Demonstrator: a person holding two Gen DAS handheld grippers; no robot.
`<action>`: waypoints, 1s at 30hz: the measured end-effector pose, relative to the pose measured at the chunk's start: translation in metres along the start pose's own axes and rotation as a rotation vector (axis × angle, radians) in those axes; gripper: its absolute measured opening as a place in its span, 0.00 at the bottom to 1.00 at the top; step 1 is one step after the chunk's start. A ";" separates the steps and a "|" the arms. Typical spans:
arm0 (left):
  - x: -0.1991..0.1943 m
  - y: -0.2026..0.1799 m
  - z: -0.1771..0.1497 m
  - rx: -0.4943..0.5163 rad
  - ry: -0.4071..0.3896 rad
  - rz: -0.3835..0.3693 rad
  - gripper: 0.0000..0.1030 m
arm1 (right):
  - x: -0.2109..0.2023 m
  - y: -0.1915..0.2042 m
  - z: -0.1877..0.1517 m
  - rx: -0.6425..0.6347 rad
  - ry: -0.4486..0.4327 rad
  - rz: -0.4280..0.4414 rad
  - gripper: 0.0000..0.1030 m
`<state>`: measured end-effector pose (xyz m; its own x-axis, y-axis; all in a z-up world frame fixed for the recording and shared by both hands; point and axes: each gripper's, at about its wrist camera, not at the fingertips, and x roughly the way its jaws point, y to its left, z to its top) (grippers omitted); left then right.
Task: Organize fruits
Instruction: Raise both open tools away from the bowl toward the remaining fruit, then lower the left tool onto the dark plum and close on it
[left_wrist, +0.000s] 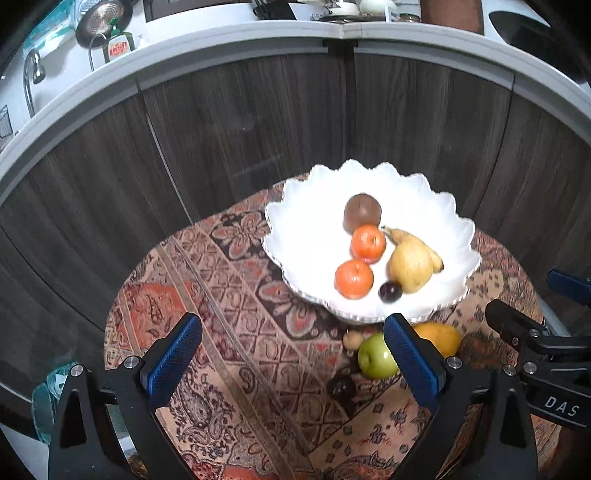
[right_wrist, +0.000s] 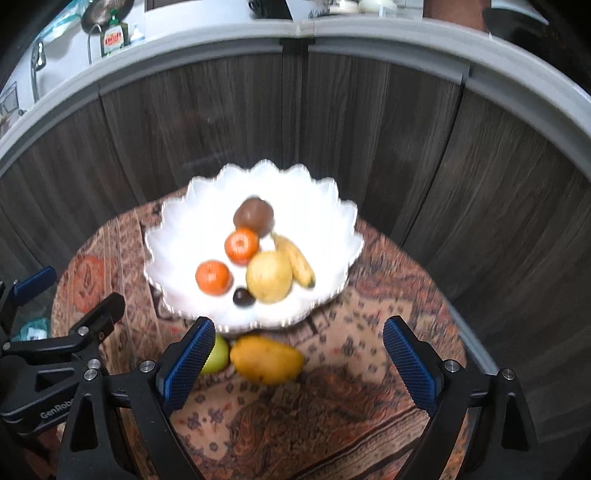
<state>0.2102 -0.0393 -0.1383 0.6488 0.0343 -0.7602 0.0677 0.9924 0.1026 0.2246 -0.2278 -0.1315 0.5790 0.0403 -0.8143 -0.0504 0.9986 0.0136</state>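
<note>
Bowl (left_wrist: 295, 236) holds two oranges (left_wrist: 354, 278), one pear (left_wrist: 410, 266), one banana (right_wrist: 297, 264); both grippers' jaws wide, empty.

The green apple (right_wrist: 218, 356) is mostly hidden behind the right gripper's (right_wrist: 298, 360) left finger (just a sliver shows). In the left wrist view the mango (left_wrist: 441, 338) is half covered by a blue pad, and the dark fruit (left_wrist: 341, 387) on the cloth is too blurred to ID. Right wrist pic smeared overall, esp. the bowl (right_wrist: 177, 236) rim.
</note>
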 end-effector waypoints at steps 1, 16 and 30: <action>0.001 -0.001 -0.004 0.004 0.003 0.004 0.97 | 0.004 0.000 -0.004 0.000 0.007 0.000 0.90; 0.024 -0.010 -0.032 0.018 0.002 -0.001 0.96 | 0.031 -0.003 -0.030 -0.017 0.044 -0.005 0.90; 0.048 -0.011 -0.052 0.022 0.055 -0.025 0.84 | 0.050 0.002 -0.040 -0.031 0.075 0.000 0.90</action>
<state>0.2011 -0.0424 -0.2086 0.6040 0.0166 -0.7968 0.1001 0.9903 0.0965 0.2207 -0.2248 -0.1953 0.5167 0.0370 -0.8554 -0.0767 0.9970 -0.0032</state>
